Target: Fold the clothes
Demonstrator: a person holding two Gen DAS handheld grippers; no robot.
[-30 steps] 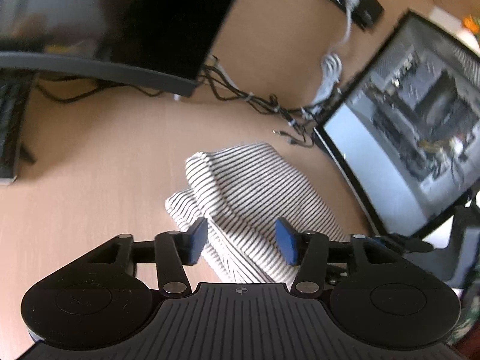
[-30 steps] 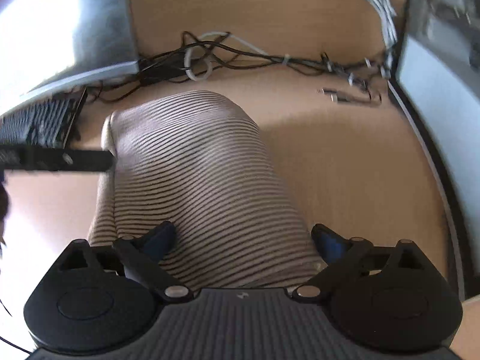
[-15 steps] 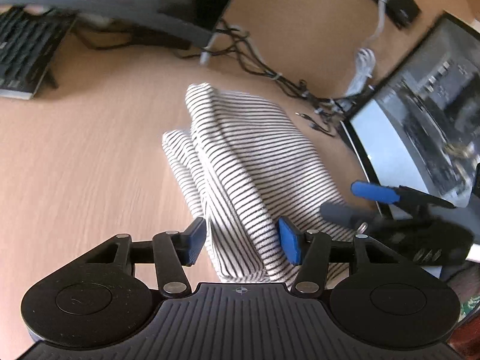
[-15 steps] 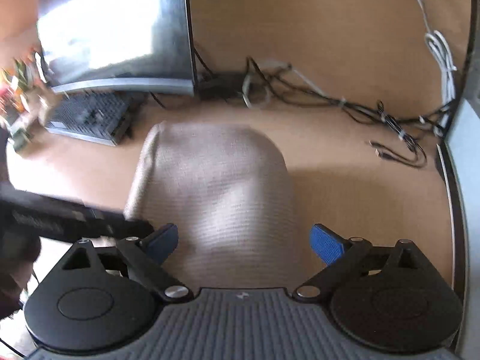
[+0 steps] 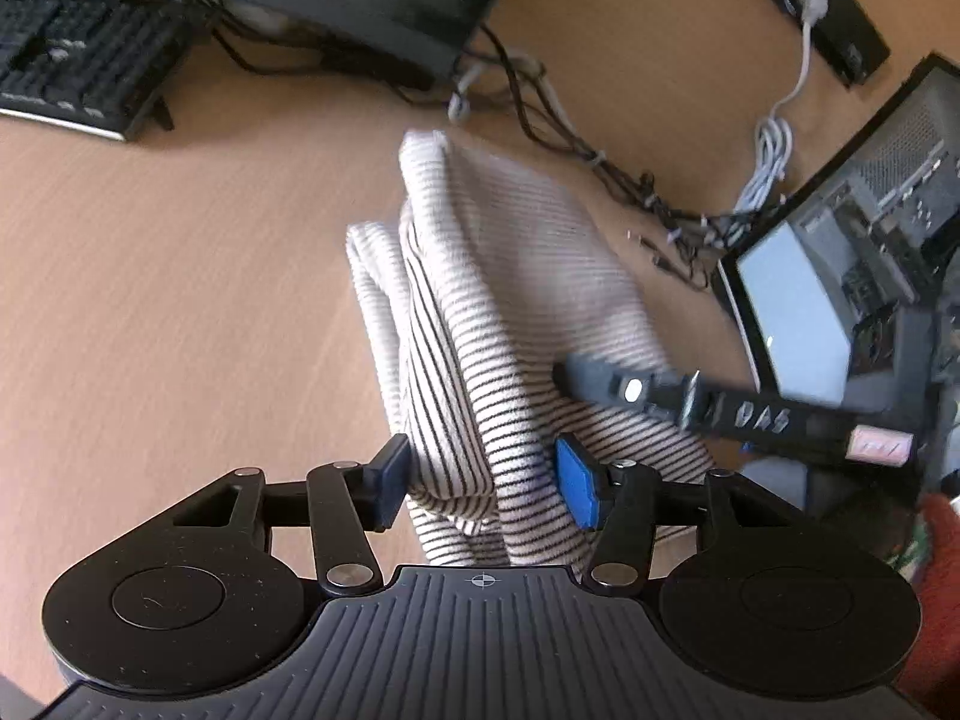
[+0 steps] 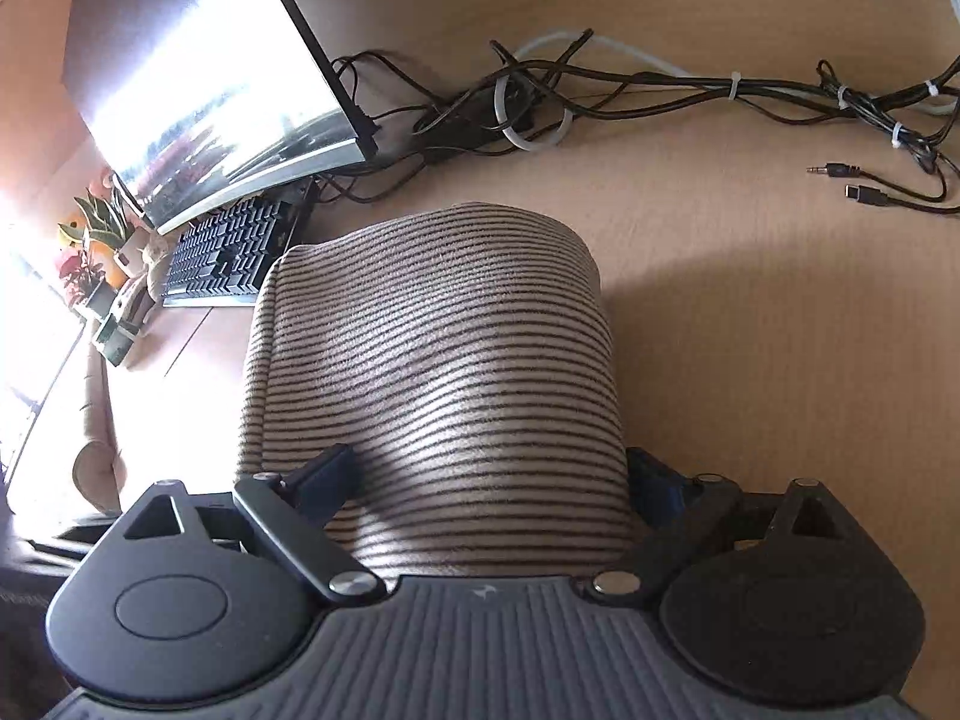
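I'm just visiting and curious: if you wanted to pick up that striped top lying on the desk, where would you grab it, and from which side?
Probably at the near folded edge of the striped top, coming in low from the front. There the layers stack into a thick ridge that sits between the open left gripper; the broad middle lies flat, offering nothing to pinch.

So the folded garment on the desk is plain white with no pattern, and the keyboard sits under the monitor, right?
Not quite. The folded garment is striped, thin dark lines on a light knit, as the right wrist view shows clearly. The keyboard does sit under the monitor.
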